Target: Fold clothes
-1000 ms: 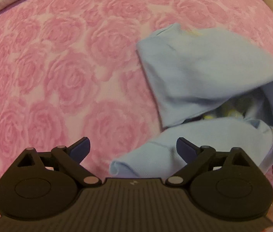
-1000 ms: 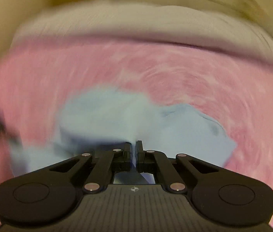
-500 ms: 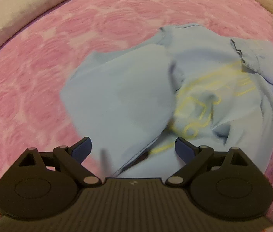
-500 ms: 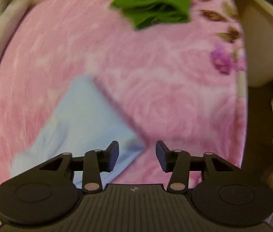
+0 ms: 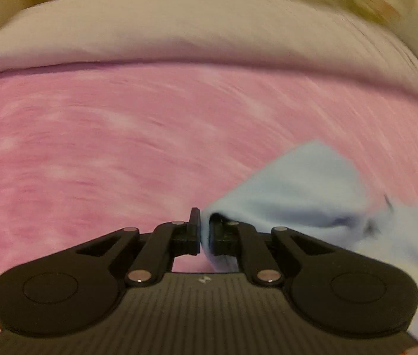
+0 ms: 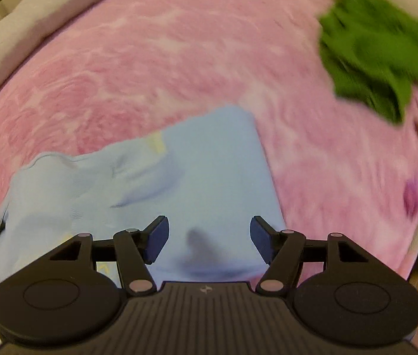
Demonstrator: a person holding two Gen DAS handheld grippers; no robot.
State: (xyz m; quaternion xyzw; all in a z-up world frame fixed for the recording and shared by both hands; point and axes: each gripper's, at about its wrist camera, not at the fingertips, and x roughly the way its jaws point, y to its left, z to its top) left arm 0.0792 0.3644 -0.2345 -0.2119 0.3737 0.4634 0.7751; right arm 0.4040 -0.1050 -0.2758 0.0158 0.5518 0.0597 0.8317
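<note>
Shirt (image 5: 303, 195) pinched in left claw (image 5: 204, 233)

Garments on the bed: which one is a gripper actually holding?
The light blue shirt: the left gripper is shut on a fold of it. The green garment lies apart, untouched; the right gripper is open.

A bed (image 6: 155, 68) with a pink rose-patterned cover carried everything. A light blue shirt (image 6: 197, 183) lay on it at the near side, partly bunched toward the left. A crumpled green garment (image 6: 377, 59) sat at the far right, well apart from the shirt. A pale cushion (image 5: 179, 29) ran along the bed's far edge.
</note>
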